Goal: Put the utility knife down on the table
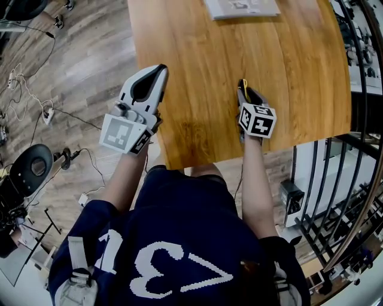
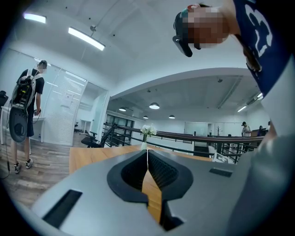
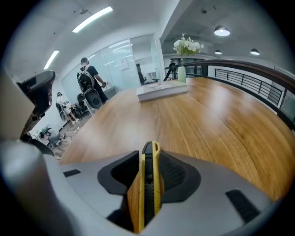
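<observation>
A yellow and black utility knife (image 3: 148,184) stands on edge between the pads of my right gripper (image 3: 150,150), which is shut on it. The gripper tilts down toward the wooden table (image 3: 207,120). In the head view the right gripper (image 1: 245,89) is over the table's near part, with the knife's yellow tip (image 1: 244,83) poking out ahead of it close to the wood. My left gripper (image 1: 154,75) hovers at the left edge of the table (image 1: 239,48). In its own view the left gripper (image 2: 147,154) is shut, tips meeting on nothing.
A white book or stack of sheets (image 1: 242,7) lies at the table's far end, also visible as a flat white slab (image 3: 161,90), with a vase of white flowers (image 3: 183,69) behind it. A black railing (image 1: 335,197) runs on the right. Cables (image 1: 36,101) trail over the floor on the left.
</observation>
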`<state>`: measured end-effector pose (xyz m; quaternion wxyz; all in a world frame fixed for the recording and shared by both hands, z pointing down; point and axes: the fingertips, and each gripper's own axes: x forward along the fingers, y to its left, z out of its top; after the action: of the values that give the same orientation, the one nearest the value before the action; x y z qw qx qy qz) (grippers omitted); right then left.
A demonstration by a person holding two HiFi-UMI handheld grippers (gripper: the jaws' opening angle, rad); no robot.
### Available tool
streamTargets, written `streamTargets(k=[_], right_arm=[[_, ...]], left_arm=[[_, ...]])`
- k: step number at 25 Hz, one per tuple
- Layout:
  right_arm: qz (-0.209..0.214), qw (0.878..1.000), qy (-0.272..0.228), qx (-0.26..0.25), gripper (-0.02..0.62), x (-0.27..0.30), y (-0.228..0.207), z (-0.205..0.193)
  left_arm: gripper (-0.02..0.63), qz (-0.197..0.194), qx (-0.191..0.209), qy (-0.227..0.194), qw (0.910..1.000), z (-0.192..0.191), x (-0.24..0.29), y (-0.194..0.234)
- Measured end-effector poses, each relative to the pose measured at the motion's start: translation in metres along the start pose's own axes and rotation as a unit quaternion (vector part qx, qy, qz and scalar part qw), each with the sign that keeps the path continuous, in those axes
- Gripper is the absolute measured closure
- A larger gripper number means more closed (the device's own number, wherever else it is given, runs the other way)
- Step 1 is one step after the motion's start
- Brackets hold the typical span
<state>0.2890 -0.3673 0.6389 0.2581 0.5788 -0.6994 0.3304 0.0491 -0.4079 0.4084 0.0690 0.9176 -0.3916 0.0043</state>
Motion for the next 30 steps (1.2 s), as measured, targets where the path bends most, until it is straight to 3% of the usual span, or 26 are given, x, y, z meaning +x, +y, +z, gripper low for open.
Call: streamTargets(k=[4,8,11,16,24,30], right_arm=[[0.0,0.997,-0.074,-0.001,0.499,-0.033,-0.002,0.04],[0.006,0.985,-0.173,-0.016,0.558,-0.086,0.004,0.102],[0.021,0.967,-0.251,-0.023,0.568,-0.135,0.017,0.144],[0.036,0.928,-0.369,-0.043,0.571,-0.225,0.039,0.2],[0.053,0.887,-0.454,-0.068,0.572,-0.312,0.067,0.236],[0.065,0.87,-0.483,-0.077,0.572,-0.344,0.079,0.246]], left_arm=[[0.588,0.003,0.012,-0.012,0.9999,0.016,-0.002,-0.002],[0.588,0.006,0.03,-0.032,0.999,0.042,-0.003,-0.002],[0.588,0.014,0.04,-0.041,0.9982,0.063,-0.009,-0.003],[0.588,0.023,0.065,-0.072,0.9951,0.108,-0.019,-0.012],[0.588,0.027,0.079,-0.112,0.9902,0.156,-0.042,-0.033],[0.588,0.031,0.087,-0.125,0.9879,0.171,-0.055,-0.043]])
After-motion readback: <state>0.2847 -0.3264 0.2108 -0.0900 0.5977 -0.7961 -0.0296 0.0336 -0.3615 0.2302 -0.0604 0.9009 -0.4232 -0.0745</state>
